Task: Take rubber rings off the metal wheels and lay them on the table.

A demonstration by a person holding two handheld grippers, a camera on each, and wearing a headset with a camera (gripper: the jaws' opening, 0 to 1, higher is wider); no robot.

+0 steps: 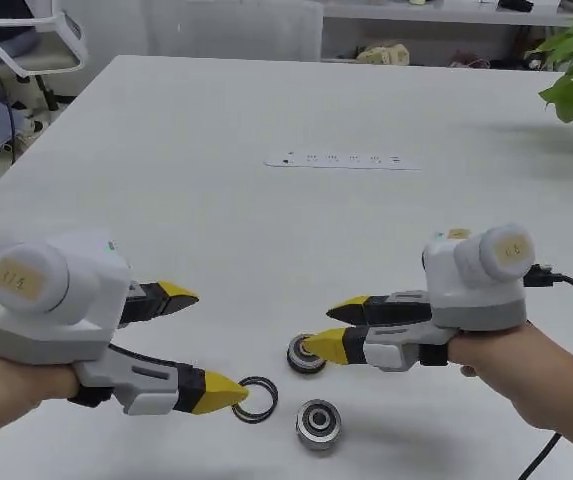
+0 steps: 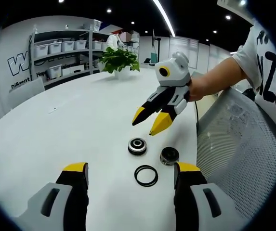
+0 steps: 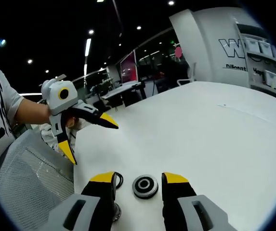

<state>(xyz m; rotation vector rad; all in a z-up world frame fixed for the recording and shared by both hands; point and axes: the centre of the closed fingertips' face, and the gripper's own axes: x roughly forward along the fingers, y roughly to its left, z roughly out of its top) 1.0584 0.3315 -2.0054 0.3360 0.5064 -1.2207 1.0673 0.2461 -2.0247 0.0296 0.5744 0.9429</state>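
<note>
Tabletop (image 1: 266, 230) beyond the loose rubber ring (image 1: 254, 398) bears perhaps a socket strip (image 1: 343, 160).

I am working in what is looking like an open-plan office with a lab corner. I am seeing a long white table (image 1: 266, 120) with a flat white socket strip (image 1: 344, 159) lying on it, a white swivel office chair (image 1: 31, 45) at its far corner and a grey mesh chair back (image 2: 234, 144) beside it. Around it I am making out a grey metal shelf rack (image 2: 56, 53) carrying white storage bins (image 2: 55, 47), a leafy green potted plant (image 2: 120, 60), large dark wall lettering (image 3: 234, 48) and round recessed ceiling lights (image 2: 109, 10).
</note>
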